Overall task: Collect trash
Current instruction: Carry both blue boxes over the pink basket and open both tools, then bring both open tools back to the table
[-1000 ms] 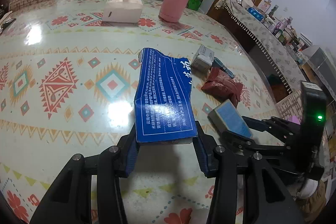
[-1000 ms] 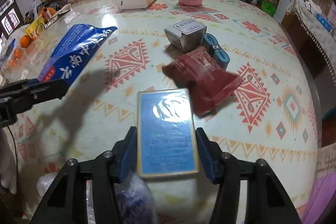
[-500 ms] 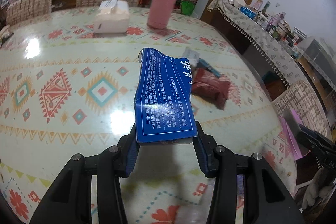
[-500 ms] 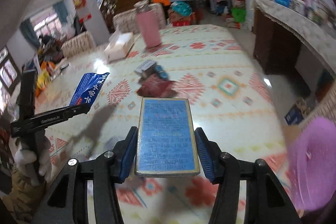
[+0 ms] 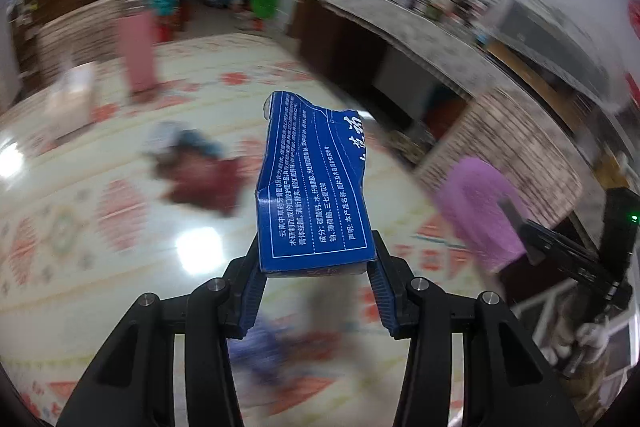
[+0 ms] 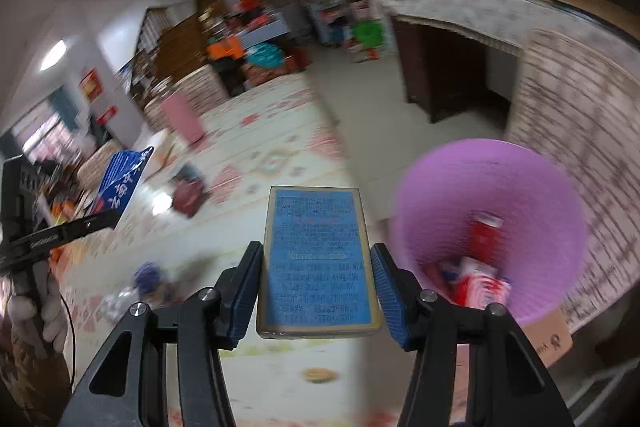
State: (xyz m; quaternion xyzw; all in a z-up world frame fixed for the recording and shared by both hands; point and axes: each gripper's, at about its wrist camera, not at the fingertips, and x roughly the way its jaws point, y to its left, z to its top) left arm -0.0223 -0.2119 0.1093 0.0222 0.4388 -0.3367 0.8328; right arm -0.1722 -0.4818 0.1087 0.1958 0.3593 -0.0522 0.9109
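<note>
Left wrist view is showing the left gripper [image 5: 316, 269] clamping a torn blue cardboard carton with white print [image 5: 314, 187], its blue-padded fingers [image 5: 253, 291] pressing on both side edges of the carton's near end, spread only as wide as the carton. The carton is sticking out forward, raised above the patterned bench [image 5: 80, 227]. A crumpled dark red wrapper [image 5: 204, 183] is lying on the bench, blurred, beside a small grey and blue shape too smeared to identify. A pink cylinder bottle [image 5: 136, 55] is standing further back. Right wrist view is showing the right gripper [image 6: 318, 301] gripping a flat blue rectangular box with a pale border [image 6: 318, 263], fingers [image 6: 390, 297] squeezing its two long sides. The box is hanging just left of a purple plastic bin [image 6: 500, 195], which is sitting off the bench edge and holding red and white packaging [image 6: 482, 267]. The left gripper's carton is also appearing at far left.
</note>
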